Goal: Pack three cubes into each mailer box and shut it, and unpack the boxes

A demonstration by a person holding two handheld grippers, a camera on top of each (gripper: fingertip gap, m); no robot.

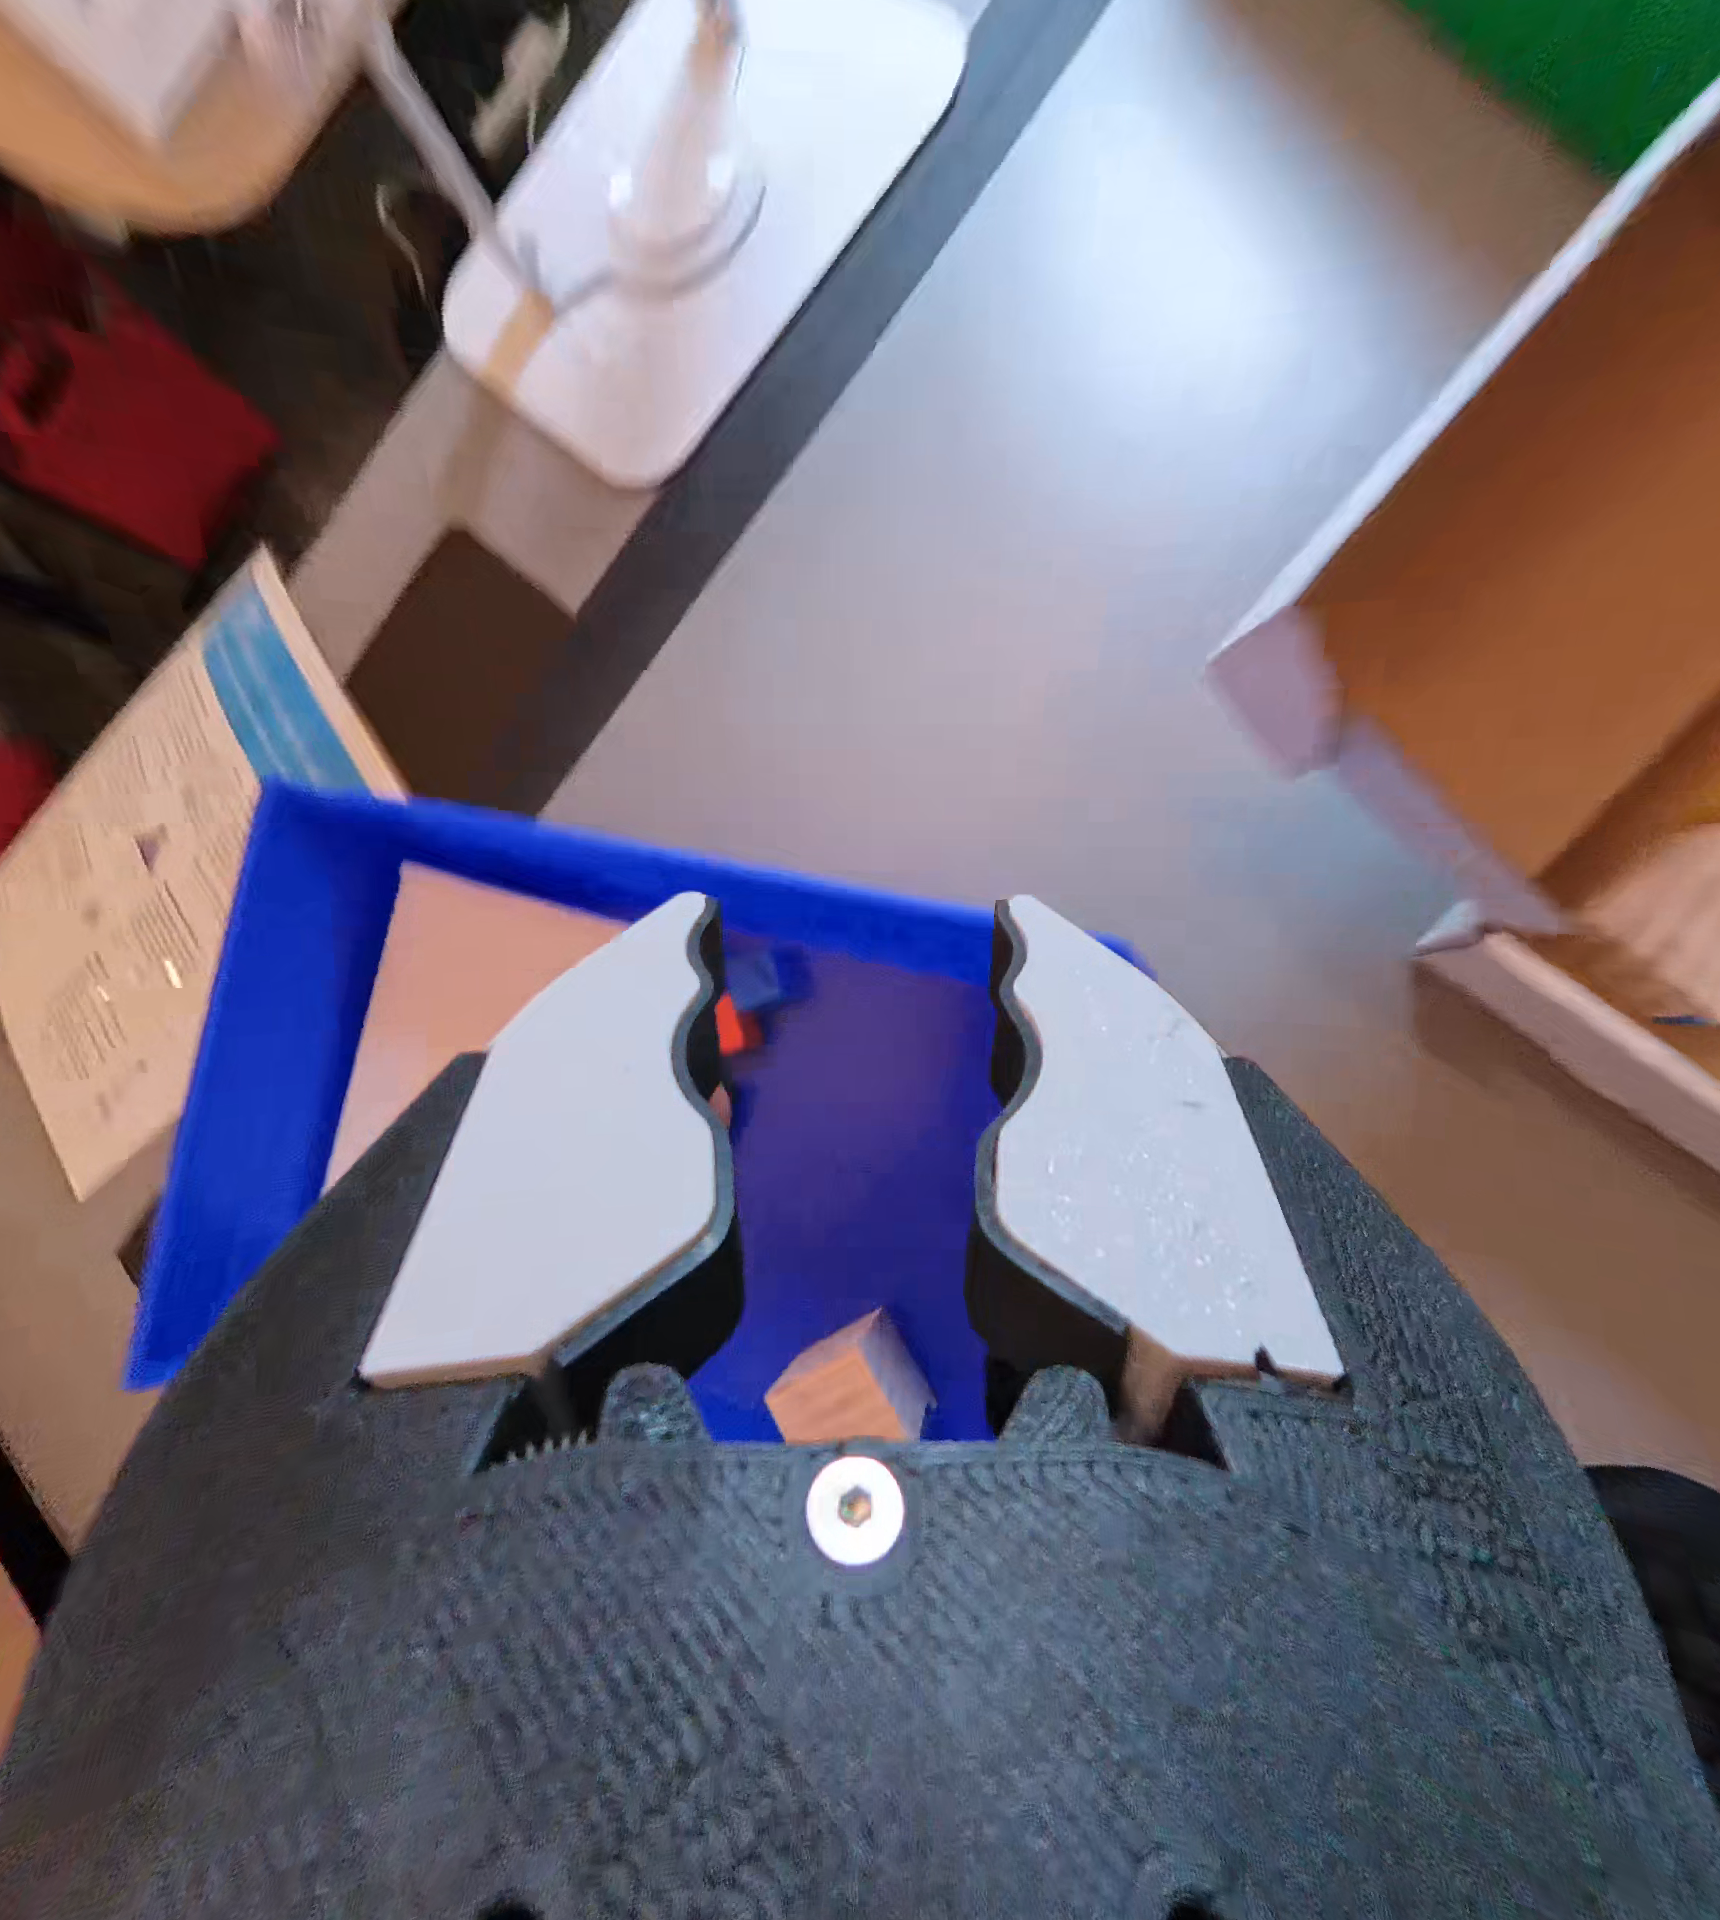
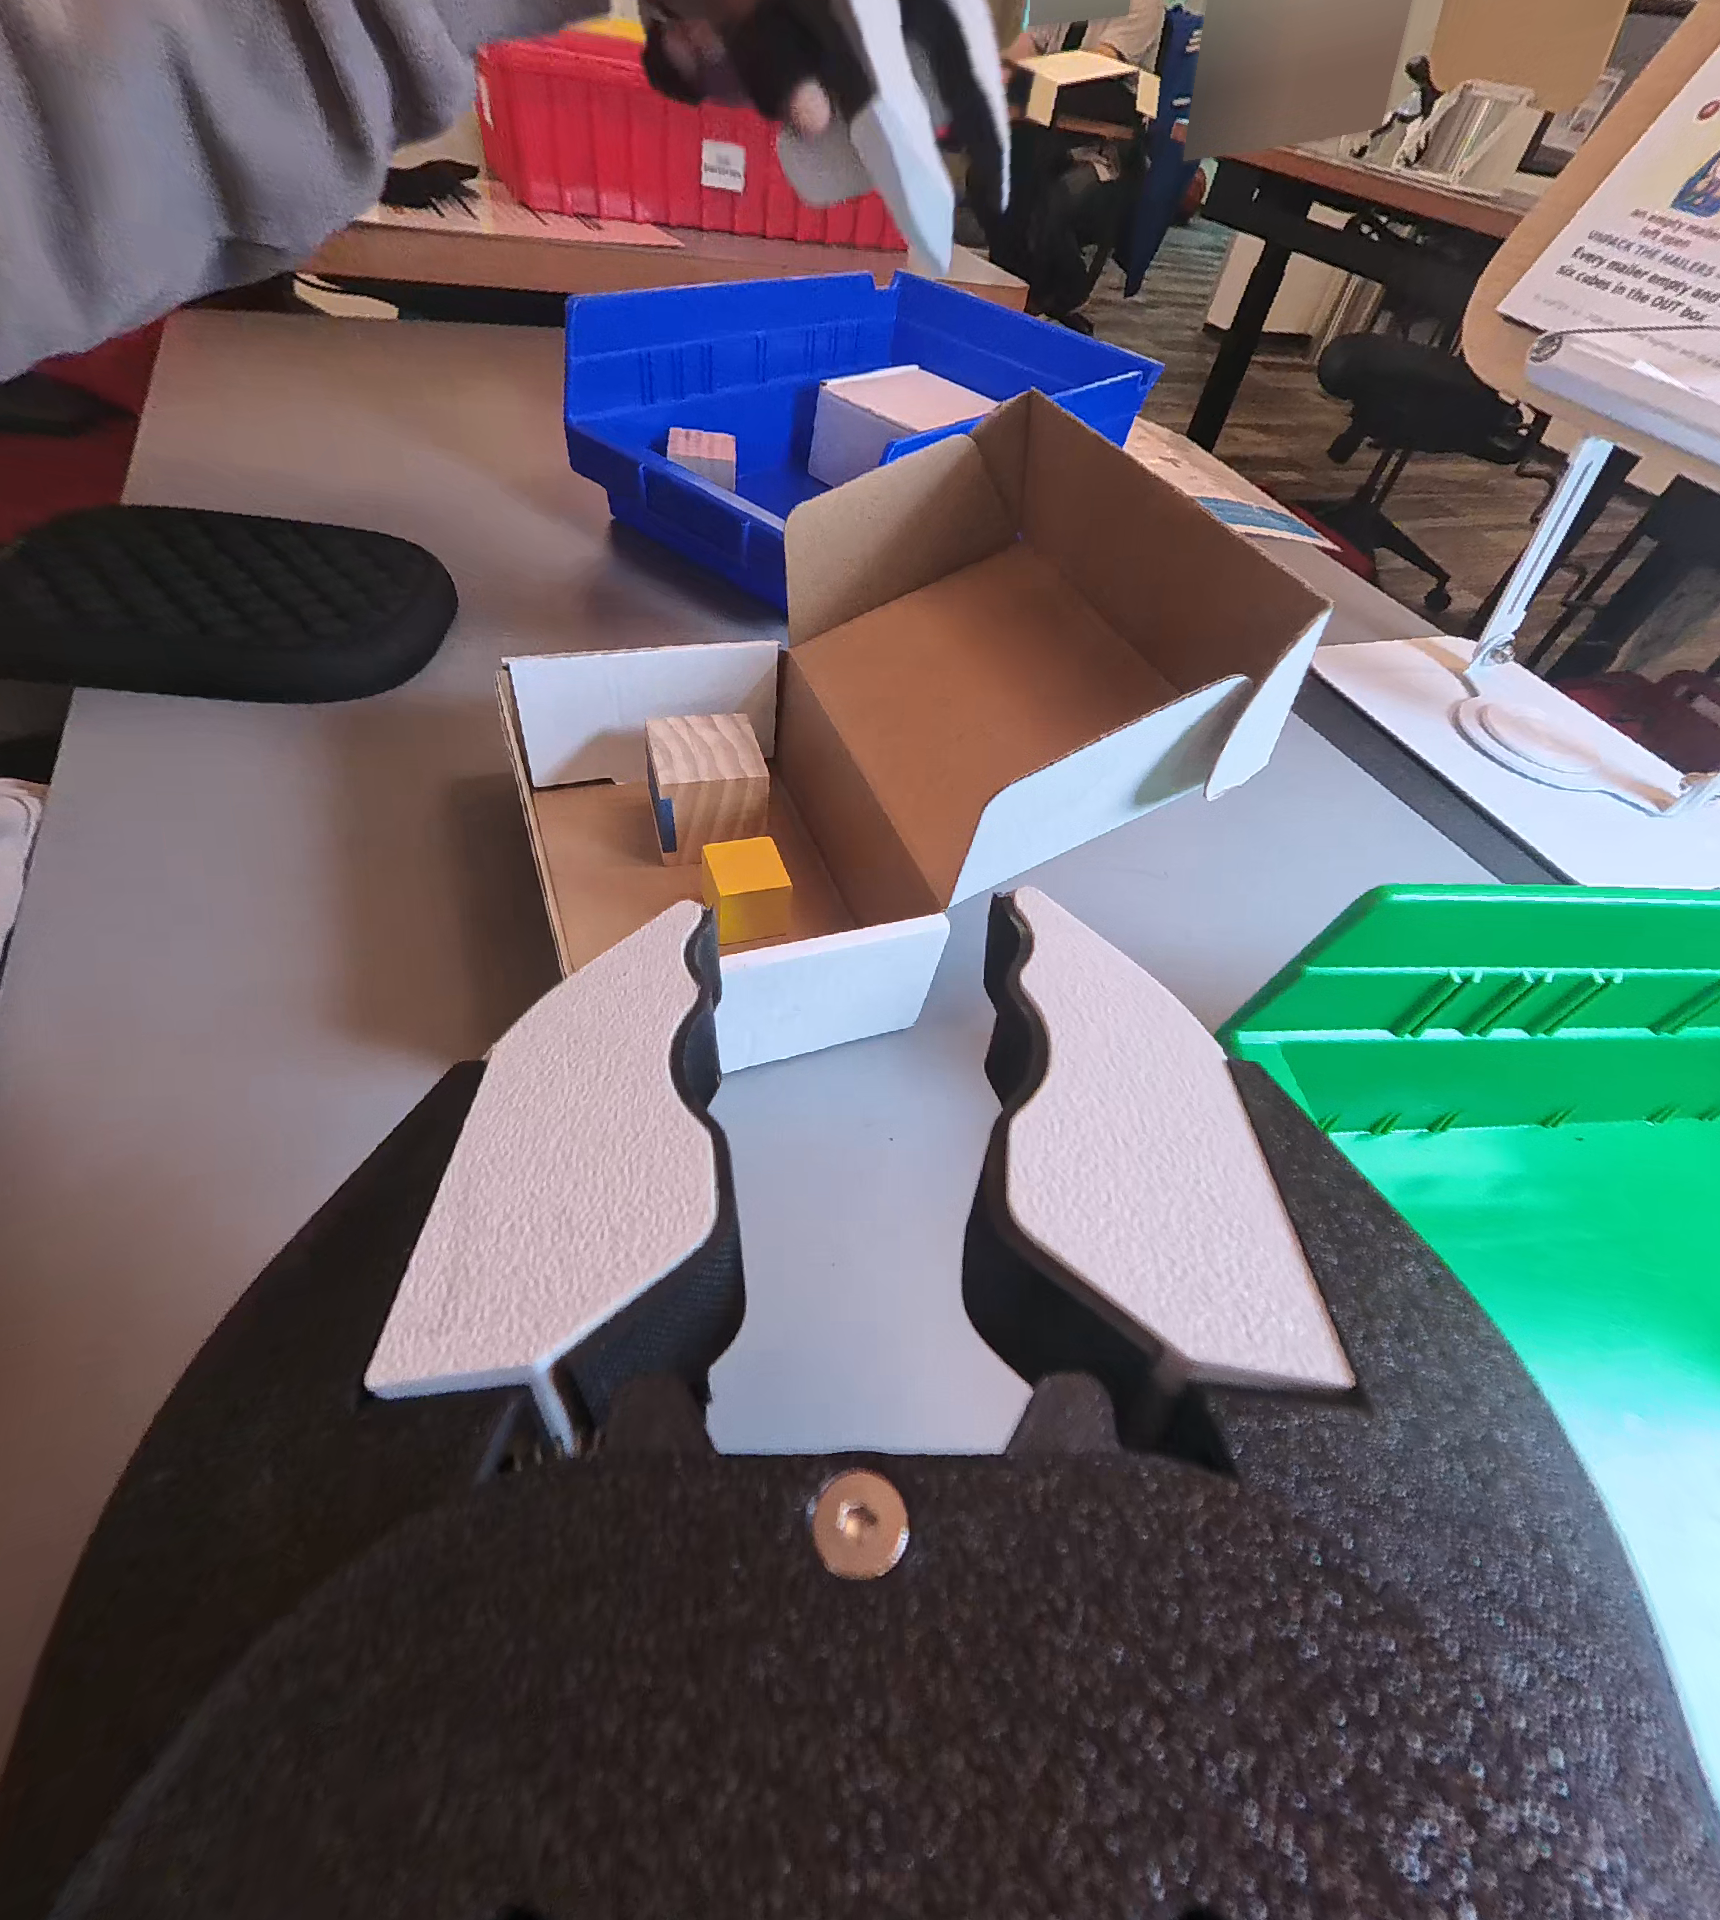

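My left gripper (image 1: pixel 851 935) is open and empty above the blue bin (image 1: pixel 316 935). The bin holds a shut white mailer box (image 1: pixel 482 966), a wooden cube (image 1: pixel 851 1387), and small red (image 1: pixel 736 1023) and blue (image 1: pixel 762 977) cubes. An open mailer box (image 1: pixel 1604 582) lies to the right. In the right wrist view this open mailer box (image 2: pixel 825 987) holds a wooden cube (image 2: pixel 710 779) and a yellow cube (image 2: pixel 747 883). My right gripper (image 2: pixel 845 935) is open and empty just in front of it. The left gripper (image 2: pixel 887 135) shows above the blue bin (image 2: pixel 690 416).
A green bin (image 2: pixel 1562 1195) stands to the right of my right gripper. A white stand with an instruction sheet (image 2: pixel 1614 727) is at the back right. A black padded rest (image 2: pixel 201 597) lies at the left. A paper sheet (image 1: pixel 129 935) lies beside the blue bin. Across from one pair of fingers to the other is roughly 35 cm.
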